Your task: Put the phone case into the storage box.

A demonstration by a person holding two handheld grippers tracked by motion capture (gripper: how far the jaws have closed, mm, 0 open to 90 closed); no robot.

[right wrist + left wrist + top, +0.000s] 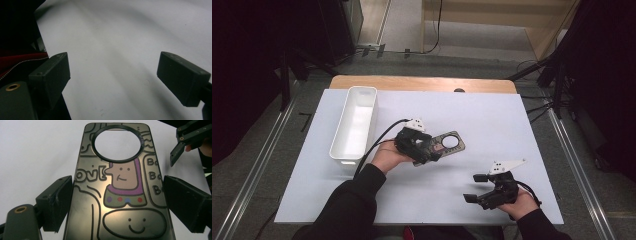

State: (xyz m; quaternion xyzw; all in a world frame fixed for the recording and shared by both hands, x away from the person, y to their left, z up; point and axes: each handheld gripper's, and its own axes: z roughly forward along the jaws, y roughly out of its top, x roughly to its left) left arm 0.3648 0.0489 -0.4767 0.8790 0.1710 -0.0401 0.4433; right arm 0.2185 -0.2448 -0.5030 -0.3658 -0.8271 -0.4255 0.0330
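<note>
One object is in hand at this moment: a dark phone case (120, 190) with cartoon line drawings and a round camera cutout. In the high view the phone case (447, 144) lies near the middle of the bench (492, 120), on its white covering, with its cutout end pointing toward the right edge.

Left hand-held gripper (416, 145): positioned over the near end of the case. In the left gripper view the left hand-held gripper (117, 205) has one jaw on each long edge of the case. Both pads appear to touch or nearly touch those edges. Whether full clamping pressure is applied cannot be told. The case appears to rest flat on the bench; no lift is evident.

Right hand-held gripper (477, 187): held near the front right corner of the bench, well apart from the case. Its jaws stand wide and hold nothing. The right gripper view confirms this, with the right hand-held gripper (112, 75) spread over bare white surface.

A white bin (354, 122) stands along the left side of the bench, its long axis running front to back. It looks empty.

Progress assessment: the grasp on the case is at or near completion. Lifting and transfer remain. The bin is the probable destination, though this is a judgement only. Nothing has been deposited yet.
</note>
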